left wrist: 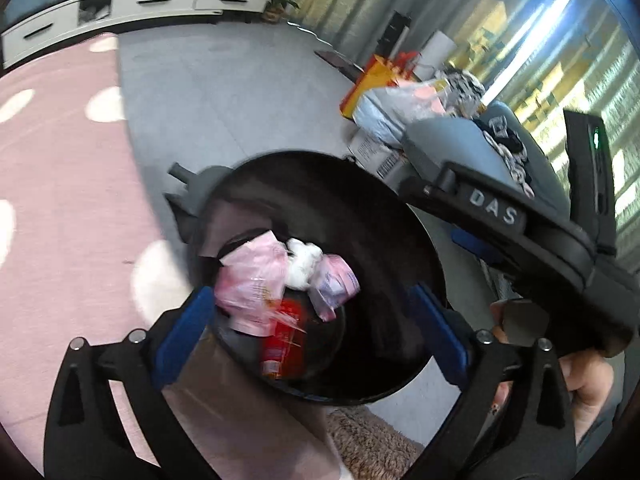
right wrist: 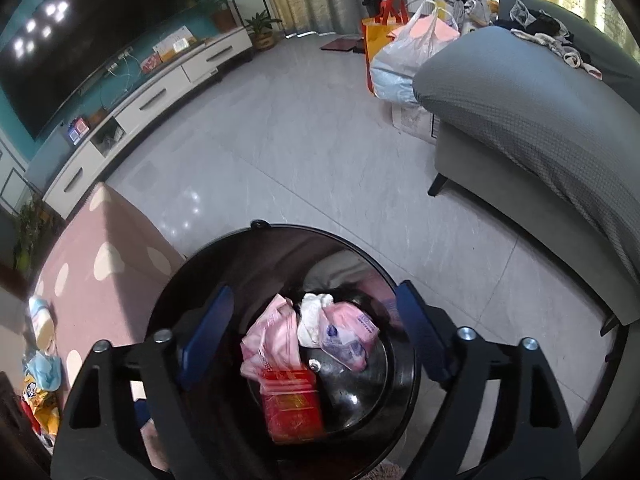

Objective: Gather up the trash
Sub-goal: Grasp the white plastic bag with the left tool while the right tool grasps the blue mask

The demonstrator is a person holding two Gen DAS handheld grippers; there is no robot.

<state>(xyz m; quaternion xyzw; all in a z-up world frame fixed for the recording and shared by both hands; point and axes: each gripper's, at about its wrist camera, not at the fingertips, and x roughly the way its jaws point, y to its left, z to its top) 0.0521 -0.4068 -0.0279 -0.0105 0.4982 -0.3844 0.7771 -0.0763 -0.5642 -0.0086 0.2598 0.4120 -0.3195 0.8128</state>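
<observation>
Both grippers poised over the round black plastic trash bin [right wrist: 352, 240], pointing steeply down into its mouth. Left gripper [left wrist: 312, 332] with blue pads spread wide, nothing between them; right gripper [right wrist: 316, 332] likewise spread and empty. Inside the bin, lying on its bottom directly below and ahead of both sets of jaws: one crumpled pink plastic wrapper [right wrist: 272, 344], one wad of white tissue [right wrist: 314, 316], one pink-and-purple soft packet [right wrist: 348, 336], one red rectangular box [right wrist: 290, 404] — four pieces counted, bunched together and touching. Red box nearest the jaws, its long axis running roughly away from the camera, toward the tissue. Dropping-off judged done for these pieces, since neither gripper carries anything. More litter visible in the right wrist view, well apart from the bin at the far left edge, beside the pink dotted rug [right wrist: 104, 256]: a loose heap of light blue, white and yellow wrappers [right wrist: 40, 376], number too blurred to count. Heap off to the left of the bin, so likely nearer the left hand, though not certain from these views. Coming move probably a swing away from the bin toward that heap, jaws kept wide.
</observation>
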